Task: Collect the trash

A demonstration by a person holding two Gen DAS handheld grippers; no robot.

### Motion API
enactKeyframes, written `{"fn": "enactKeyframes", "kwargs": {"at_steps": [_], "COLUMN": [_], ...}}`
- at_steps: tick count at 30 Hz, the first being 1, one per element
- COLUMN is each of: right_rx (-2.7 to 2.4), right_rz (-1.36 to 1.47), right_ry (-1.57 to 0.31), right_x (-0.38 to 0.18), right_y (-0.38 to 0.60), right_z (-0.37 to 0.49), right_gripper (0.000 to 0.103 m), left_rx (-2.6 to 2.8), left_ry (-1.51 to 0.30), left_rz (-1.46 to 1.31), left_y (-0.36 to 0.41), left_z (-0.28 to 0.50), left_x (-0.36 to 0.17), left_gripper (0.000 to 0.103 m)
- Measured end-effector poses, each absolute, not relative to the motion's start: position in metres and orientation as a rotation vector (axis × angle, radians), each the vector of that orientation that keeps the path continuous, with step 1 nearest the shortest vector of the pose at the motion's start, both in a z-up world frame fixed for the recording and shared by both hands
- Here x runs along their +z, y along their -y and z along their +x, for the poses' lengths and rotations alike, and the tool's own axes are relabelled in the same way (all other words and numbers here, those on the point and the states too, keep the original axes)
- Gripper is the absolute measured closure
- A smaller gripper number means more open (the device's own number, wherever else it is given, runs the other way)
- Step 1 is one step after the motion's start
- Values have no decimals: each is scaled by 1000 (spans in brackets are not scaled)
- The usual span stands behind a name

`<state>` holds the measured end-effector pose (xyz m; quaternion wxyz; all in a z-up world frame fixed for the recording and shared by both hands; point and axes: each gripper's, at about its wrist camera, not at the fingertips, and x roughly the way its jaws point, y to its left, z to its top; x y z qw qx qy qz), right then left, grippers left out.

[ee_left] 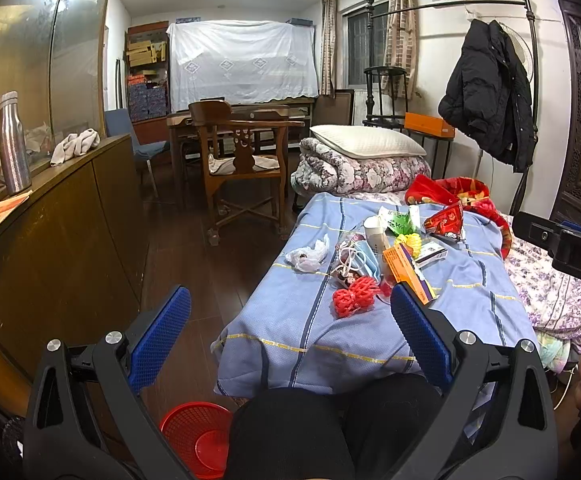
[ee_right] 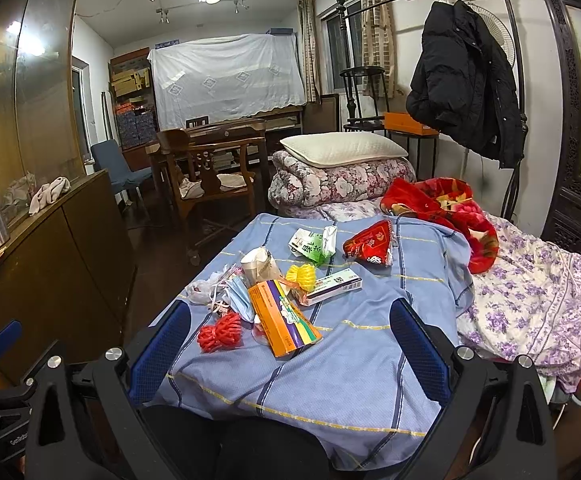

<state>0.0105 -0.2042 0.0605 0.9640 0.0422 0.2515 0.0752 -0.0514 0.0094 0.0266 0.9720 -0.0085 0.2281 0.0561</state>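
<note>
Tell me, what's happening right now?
Both grippers open, empty. Trash pile untouched on blue sheet. Red basket waiting on floor. Nothing blocking.

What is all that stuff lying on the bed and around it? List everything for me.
Red net bundle: one, red, near edge of blue sheet.
Yellow net bundle: one, yellow, mid-sheet.
Orange cardboard box: one, orange with purple and green, mid-sheet.
White medicine box: one, white, right of the yellow bundle.
Green tea carton: one, green-white, farther back.
Red snack wrapper: one, red, back right.
Blue face mask: one, light blue, left of the orange box.
Red plastic basket: one, red, on the floor.
Steel bottle: one, silver, on the cabinet.
Left hand-held gripper: open, empty.
Right hand-held gripper: open, empty.
</note>
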Motion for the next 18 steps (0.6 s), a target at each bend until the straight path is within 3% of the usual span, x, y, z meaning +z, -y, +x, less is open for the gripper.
{"fn": "enactKeyframes", "kwargs": {"at_steps": [18], "right_rx": [157], "right_rz": [89], "right_ry": [-511], "right_x": [59], "right_y": [202], "right_z": [12], "right_gripper": [6], "left_rx": [113], "left_ry": [-474], "left_rz": [-14], "left_y": [-10], "left_z": [-52], "left_x": [20], "left_gripper": [7]}}
